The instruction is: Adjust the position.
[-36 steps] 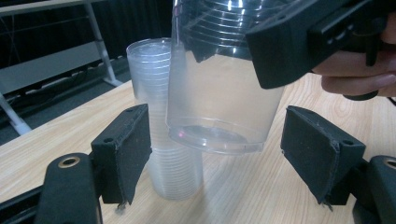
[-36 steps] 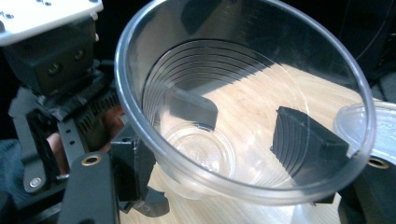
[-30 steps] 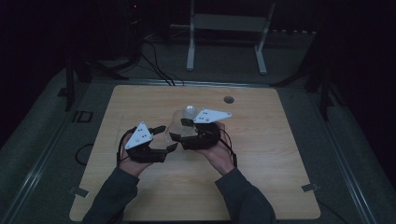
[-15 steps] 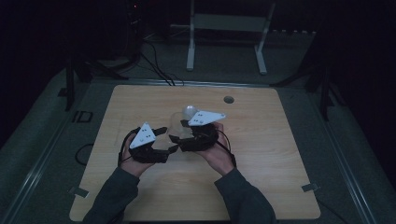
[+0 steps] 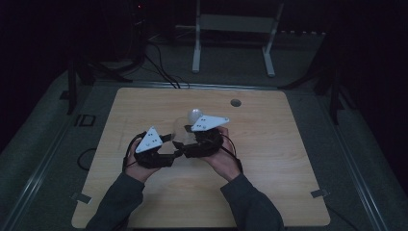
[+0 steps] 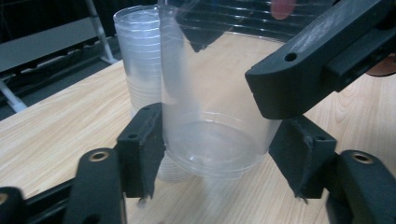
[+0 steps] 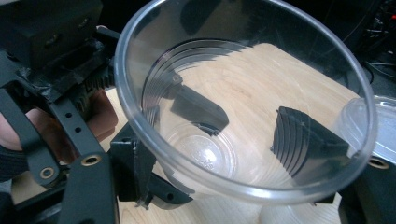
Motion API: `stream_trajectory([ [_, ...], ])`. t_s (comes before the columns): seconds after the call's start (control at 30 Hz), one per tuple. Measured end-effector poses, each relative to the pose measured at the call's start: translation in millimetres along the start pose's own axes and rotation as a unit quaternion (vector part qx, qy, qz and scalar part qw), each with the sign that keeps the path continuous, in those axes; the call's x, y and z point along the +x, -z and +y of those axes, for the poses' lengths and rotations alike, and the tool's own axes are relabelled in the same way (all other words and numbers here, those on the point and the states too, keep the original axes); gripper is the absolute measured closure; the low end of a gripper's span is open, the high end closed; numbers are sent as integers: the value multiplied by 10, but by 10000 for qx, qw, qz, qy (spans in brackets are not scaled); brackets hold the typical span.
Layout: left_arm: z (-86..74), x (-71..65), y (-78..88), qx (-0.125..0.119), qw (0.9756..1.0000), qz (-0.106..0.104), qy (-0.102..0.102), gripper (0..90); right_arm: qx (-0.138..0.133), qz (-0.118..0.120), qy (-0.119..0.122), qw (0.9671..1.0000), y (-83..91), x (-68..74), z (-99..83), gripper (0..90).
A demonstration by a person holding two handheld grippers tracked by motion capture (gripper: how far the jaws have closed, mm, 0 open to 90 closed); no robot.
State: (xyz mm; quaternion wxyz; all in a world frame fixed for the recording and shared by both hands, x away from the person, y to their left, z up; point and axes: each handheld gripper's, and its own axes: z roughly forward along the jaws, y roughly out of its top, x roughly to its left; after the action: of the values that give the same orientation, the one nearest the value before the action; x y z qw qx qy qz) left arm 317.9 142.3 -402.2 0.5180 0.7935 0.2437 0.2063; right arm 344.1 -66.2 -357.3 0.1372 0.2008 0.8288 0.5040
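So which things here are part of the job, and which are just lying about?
In the job:
- clear cup, between both grippers' jaws
- stack of clear cups behind it
- left gripper, jaws just closed in
- right gripper

Lying about:
- white frame beyond the table
- floor cables

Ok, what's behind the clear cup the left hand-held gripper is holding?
Behind the clear cup, a stack of clear cups stands on the table. The held cup covers the stack's right side, so its cup count is unclear.

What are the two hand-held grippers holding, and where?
Both grip nested clear plastic cups: the left hand-held gripper at the base, the right hand-held gripper higher, under the rim.
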Motion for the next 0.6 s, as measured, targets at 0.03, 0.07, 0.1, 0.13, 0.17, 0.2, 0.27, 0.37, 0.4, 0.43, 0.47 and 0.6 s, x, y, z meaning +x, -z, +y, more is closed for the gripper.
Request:
stream_trajectory([
  [0.03, -1, 4, 1, -14, 10000, -9, 24, 392, 4, 10, 6, 10000, 0, 0, -1, 309],
  [0.07, -2, 5, 3, -34, 10000, -27, 40, 407, -6, 38, -4, 10000, 2, -2, -4, 295],
  [0.1, -3, 6, 5, -42, 10000, -36, 38, 411, -22, 68, -34, 10000, 5, -2, -5, 289],
  [0.13, -3, 5, 7, -61, 10000, -43, 48, 412, -37, 91, -47, 9999, 7, -5, -7, 272],
  [0.17, -3, 6, 8, -71, 9999, -52, 59, 413, -66, 128, -59, 9999, 9, -11, -10, 250],
  [0.2, -3, 8, 11, -94, 9999, -63, 77, 414, -83, 152, -69, 9998, 11, -13, -12, 234],
  [0.27, -3, 12, 15, -107, 9999, -73, 84, 415, -107, 183, -71, 9997, 15, -13, -16, 206],
  [0.37, -5, 16, 18, -129, 9999, -75, 85, 415, -169, 233, -63, 9996, 23, -7, -17, 190],
  [0.4, -5, 16, 18, -129, 9999, -75, 85, 415, -169, 233, -63, 9996, 23, -7, -17, 190],
  [0.43, -6, 18, 19, -151, 9998, -105, 105, 415, -187, 236, -64, 9995, 26, -7, -17, 185],
  [0.47, -6, 18, 19, -156, 9998, -110, 107, 415, -254, 266, -88, 9993, 35, -11, -17, 182],
  [0.6, -11, 20, 12, -187, 9996, -167, 154, 416, -386, 387, -175, 9984, 53, -23, -23, 177],
])
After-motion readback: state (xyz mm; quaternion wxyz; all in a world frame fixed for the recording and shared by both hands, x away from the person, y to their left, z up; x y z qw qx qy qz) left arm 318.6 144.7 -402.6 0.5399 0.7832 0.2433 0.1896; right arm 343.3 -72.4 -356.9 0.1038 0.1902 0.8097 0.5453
